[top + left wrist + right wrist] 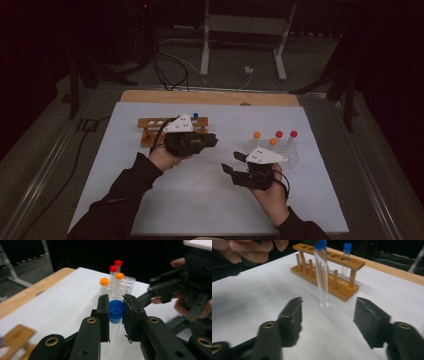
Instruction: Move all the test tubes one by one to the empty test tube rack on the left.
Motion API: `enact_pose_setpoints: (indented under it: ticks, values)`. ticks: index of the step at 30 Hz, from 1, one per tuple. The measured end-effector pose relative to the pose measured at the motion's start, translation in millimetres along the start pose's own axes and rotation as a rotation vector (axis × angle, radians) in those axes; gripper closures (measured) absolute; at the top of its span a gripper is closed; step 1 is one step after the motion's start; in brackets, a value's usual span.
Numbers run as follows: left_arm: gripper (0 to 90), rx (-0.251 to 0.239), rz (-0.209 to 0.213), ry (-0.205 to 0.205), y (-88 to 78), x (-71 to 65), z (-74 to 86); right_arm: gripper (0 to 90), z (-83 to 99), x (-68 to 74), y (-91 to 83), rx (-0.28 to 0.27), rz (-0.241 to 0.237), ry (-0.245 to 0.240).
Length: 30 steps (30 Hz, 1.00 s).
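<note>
So we've got the left tool (pixel 116 311) clamped tight on the blue-capped tube (pixel 115 322), right at the cap end. In the left gripper view the pads squeeze the blue cap from both sides, and the clear glass body hangs below them toward the white surface (pixel 62 302). The tube's long axis runs pretty much vertical: cap up, rounded bottom down, clear of the sheet. You can see the same thing from the right gripper view, where the tube (pixel 322 272) hangs upright in mid-air with just a slight lean, its rounded tip well above the surface, in front of the wooden rack (pixel 329 272).

Our right tool (pixel 327 320) holds nothing. Its jaws stand wide apart, with the tube farther off, in line with the gap but not touched by either pad.

From the high view, the left tool (pixel 212 140) sits just in front of the rack (pixel 150 131), and the right tool (pixel 228 169) is near it, to the right and closer to us. A second blue-capped tube (pixel 346 261) stands upright in the rack. Orange- and red-capped tubes (pixel 275 140) stand in a clear holder off to the right.
</note>
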<state>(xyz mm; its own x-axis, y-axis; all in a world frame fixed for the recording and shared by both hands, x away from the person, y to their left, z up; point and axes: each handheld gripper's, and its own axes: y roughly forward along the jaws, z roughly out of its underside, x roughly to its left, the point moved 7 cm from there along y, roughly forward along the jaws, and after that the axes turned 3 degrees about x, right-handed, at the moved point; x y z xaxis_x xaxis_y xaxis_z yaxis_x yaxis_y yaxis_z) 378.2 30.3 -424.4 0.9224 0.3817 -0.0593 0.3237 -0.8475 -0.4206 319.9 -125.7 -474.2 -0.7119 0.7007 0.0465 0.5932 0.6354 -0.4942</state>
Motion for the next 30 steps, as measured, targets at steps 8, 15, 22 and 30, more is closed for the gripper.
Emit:
enact_pose_setpoints:
  ticks: [8,15,22,30]
  values:
    - [77.1,-0.020,-0.123,-0.051,-23.0,38.2,-3.3,19.2,-3.7,3.8,-2.4,-0.040,-0.018,-0.009]
    - [77.1,-0.014,-0.208,-0.061,-33.8,61.5,-4.1,3.5,-5.0,9.5,-5.8,-0.063,-0.061,-0.036]
    - [77.1,0.000,-0.283,-0.079,-37.2,87.1,-4.1,1.3,-5.7,7.3,-7.7,-0.073,-0.072,-0.021]
    - [77.1,-0.007,-0.346,-0.085,-35.6,107.5,-6.4,0.0,-4.9,6.2,-8.2,-0.069,-0.078,-0.022]
